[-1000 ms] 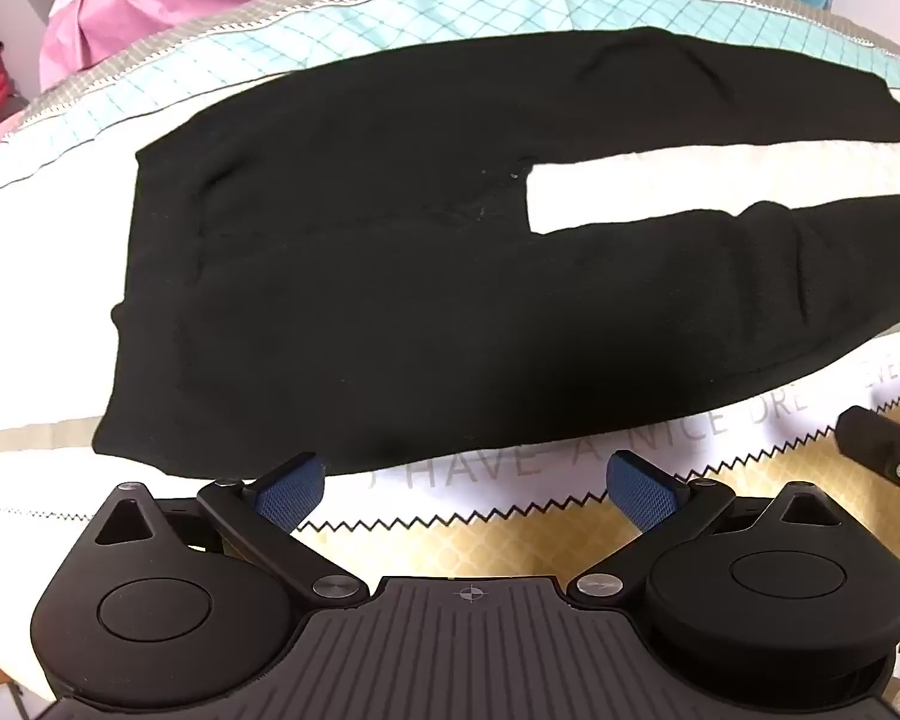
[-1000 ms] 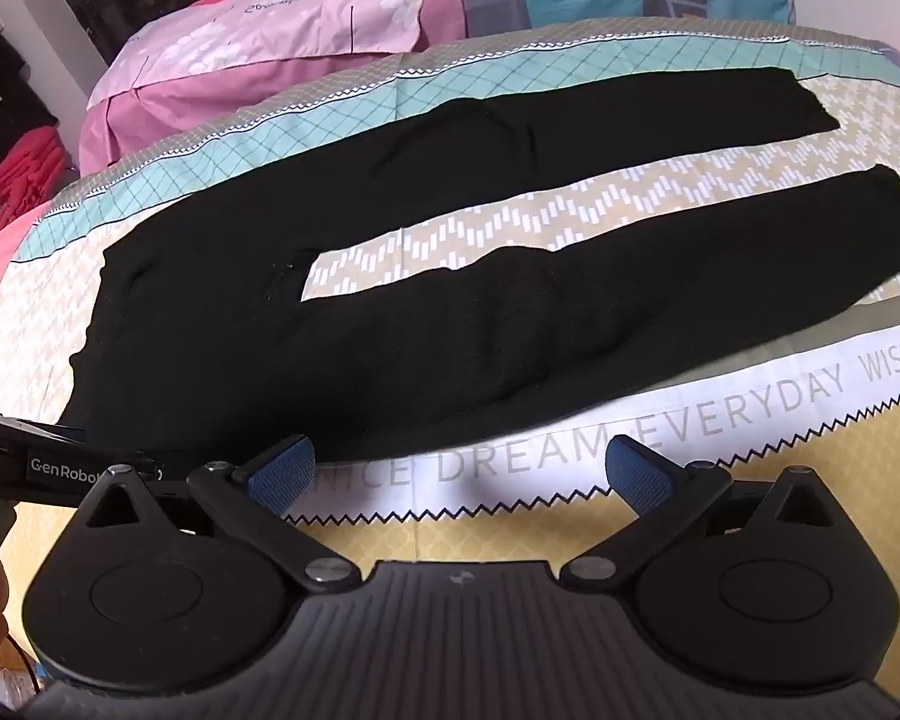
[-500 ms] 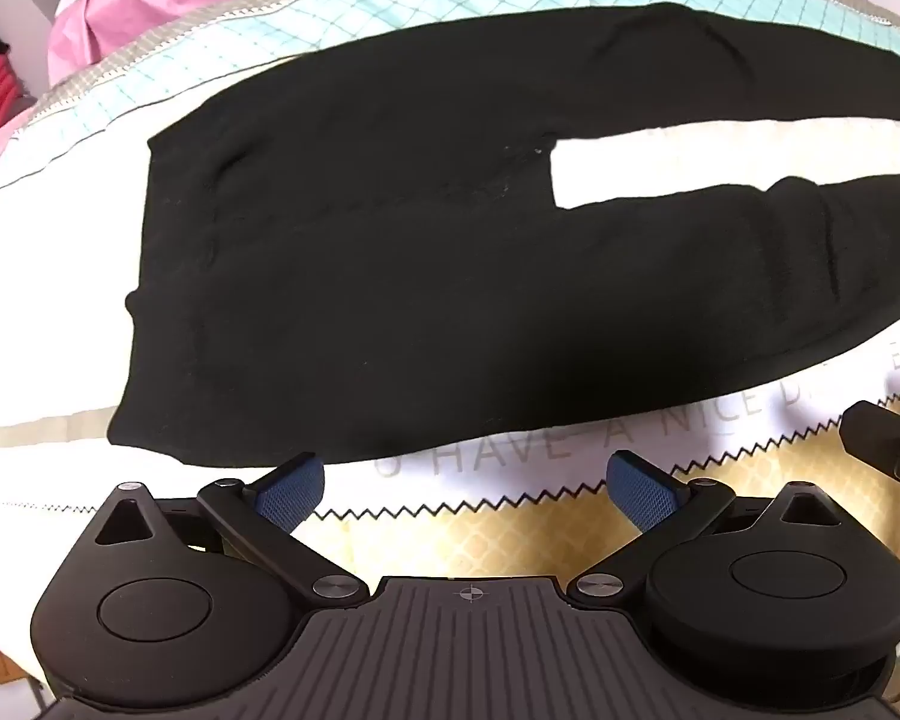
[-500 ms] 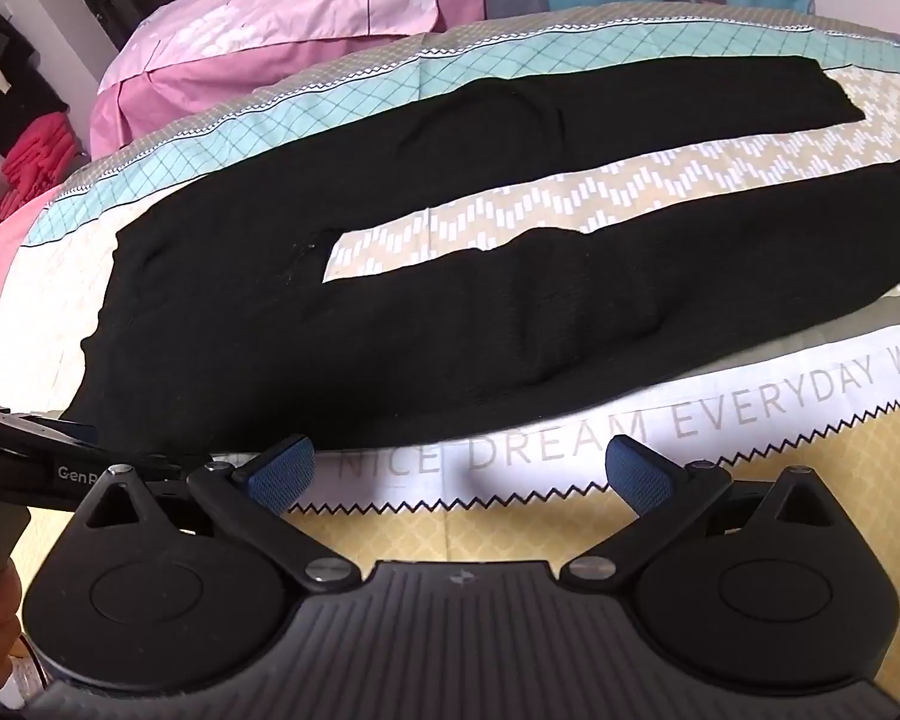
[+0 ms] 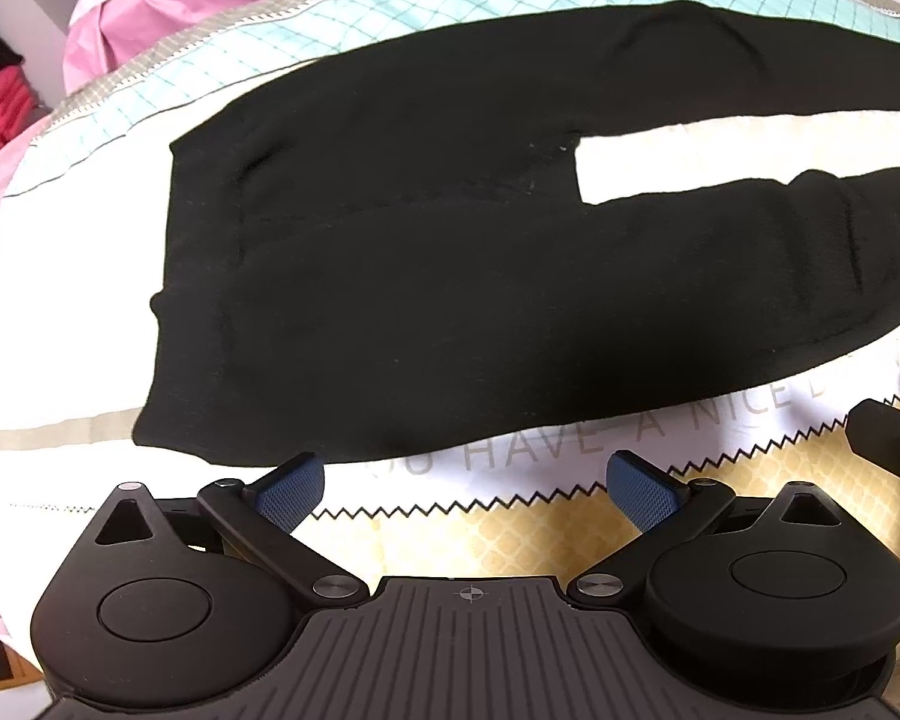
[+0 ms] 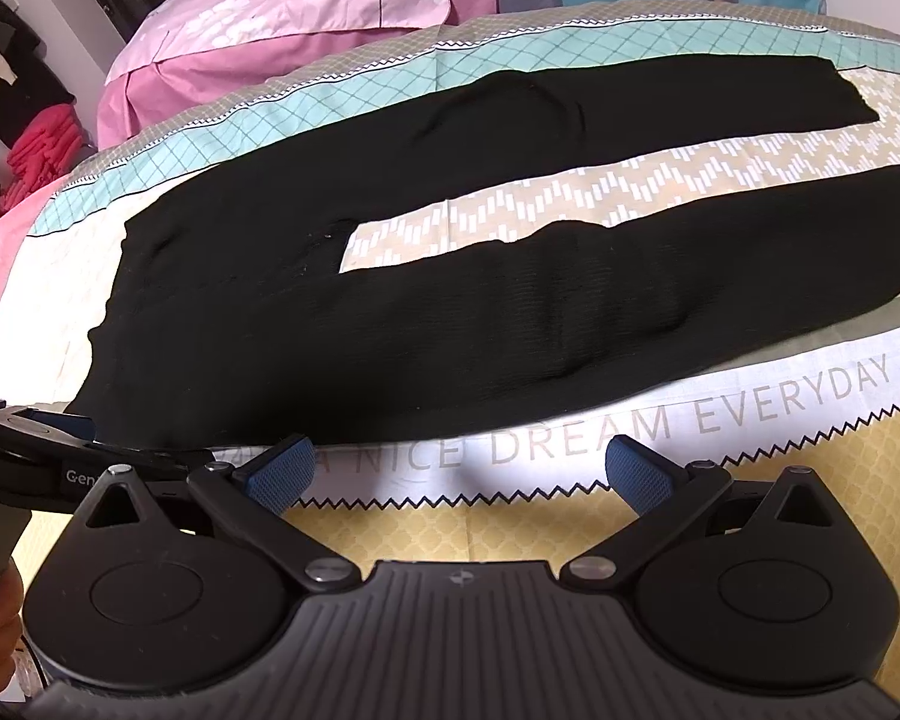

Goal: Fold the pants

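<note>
The black pants (image 5: 450, 276) lie flat on the bed cover (image 5: 510, 540), just ahead of my tongs. Both left tongs (image 5: 467, 483) and right tongs (image 6: 462, 471) are spread, empty, and closer now. I can grab the near edge soon.

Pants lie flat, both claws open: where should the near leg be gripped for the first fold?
Grip the black pants along the near leg's front edge, coming from the side nearest both claws. That edge lies flat and free on the bedspread, just ahead of the left claw and right claw.
</note>
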`<state>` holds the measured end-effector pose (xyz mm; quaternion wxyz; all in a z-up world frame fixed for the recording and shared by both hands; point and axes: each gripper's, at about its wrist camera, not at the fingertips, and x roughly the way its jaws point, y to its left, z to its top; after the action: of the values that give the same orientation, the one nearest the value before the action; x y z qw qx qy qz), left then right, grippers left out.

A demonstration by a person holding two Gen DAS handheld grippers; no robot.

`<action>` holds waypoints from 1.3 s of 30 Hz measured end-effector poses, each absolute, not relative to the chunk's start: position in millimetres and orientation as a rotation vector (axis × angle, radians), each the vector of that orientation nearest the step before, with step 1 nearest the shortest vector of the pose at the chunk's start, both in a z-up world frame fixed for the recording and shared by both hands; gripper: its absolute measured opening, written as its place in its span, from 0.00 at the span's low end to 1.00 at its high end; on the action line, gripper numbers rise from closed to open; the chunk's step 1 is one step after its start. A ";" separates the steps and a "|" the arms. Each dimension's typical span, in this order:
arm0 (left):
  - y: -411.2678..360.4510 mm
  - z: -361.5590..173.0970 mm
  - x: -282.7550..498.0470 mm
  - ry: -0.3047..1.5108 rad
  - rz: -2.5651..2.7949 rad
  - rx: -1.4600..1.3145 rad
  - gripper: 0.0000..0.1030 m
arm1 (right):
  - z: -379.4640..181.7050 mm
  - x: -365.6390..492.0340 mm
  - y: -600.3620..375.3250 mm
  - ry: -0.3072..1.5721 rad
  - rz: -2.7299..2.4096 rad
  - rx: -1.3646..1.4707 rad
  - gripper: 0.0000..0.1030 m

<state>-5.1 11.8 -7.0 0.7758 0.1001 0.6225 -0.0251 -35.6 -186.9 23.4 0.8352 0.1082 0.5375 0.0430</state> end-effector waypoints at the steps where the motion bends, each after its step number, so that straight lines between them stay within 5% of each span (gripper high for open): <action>1: 12.0 -6.1 -5.7 1.343 -0.054 0.217 1.00 | 23.5 -36.3 -187.1 1.137 0.092 0.232 1.00; 39: 6.9 -2.8 -12.0 1.303 -0.055 0.236 1.00 | 19.1 -41.2 -187.1 1.172 0.071 0.254 1.00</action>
<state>-12.0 6.9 -2.8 0.7885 0.1094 0.6047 -0.0254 -41.2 -187.1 19.1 0.8250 0.1194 0.5513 0.0335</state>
